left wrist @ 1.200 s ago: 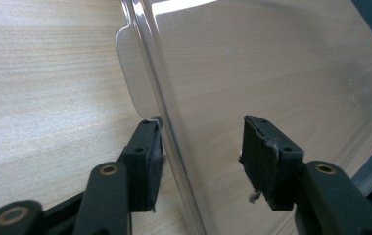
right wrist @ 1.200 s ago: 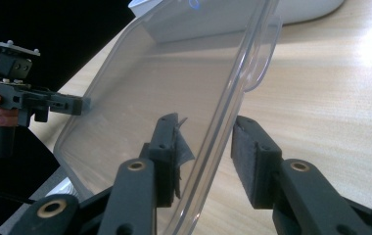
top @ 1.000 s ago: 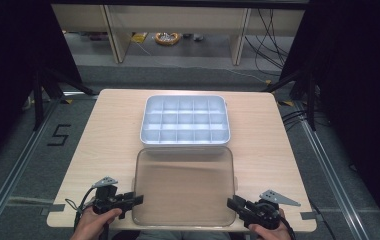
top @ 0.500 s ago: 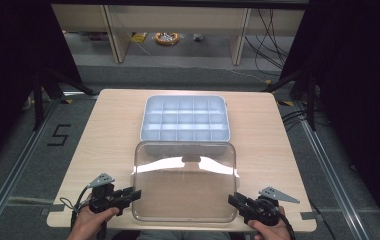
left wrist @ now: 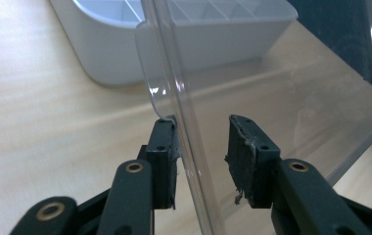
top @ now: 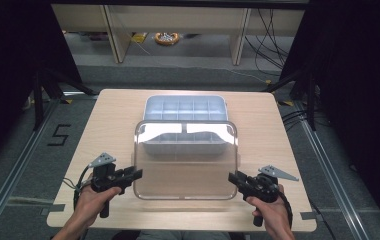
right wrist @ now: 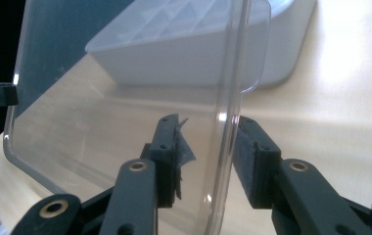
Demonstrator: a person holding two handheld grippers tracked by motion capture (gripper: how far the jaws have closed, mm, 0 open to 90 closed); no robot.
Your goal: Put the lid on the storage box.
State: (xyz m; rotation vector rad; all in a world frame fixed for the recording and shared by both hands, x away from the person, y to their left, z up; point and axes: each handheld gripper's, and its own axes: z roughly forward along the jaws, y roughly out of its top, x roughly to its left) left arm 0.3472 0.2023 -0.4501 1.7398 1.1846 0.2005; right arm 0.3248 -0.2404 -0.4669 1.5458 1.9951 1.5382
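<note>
High view: clear lid (top: 185, 160) off the tabletop (top: 113, 115), tilted, just short of the divided tray (top: 185, 111); seating left. Left gripper view: left gripper (left wrist: 204, 147) jaws pinching its edge. Right gripper view: right gripper (right wrist: 207, 147) likewise.

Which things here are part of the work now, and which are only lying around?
Part of the work:
- clear lid, gripped at its two sides
- left gripper, shut on the lid
- right gripper, shut on the lid
- white compartment box, just behind the lid

Lying about:
- yellow bundle on the floor beyond the table
- loose cables on the floor
</note>
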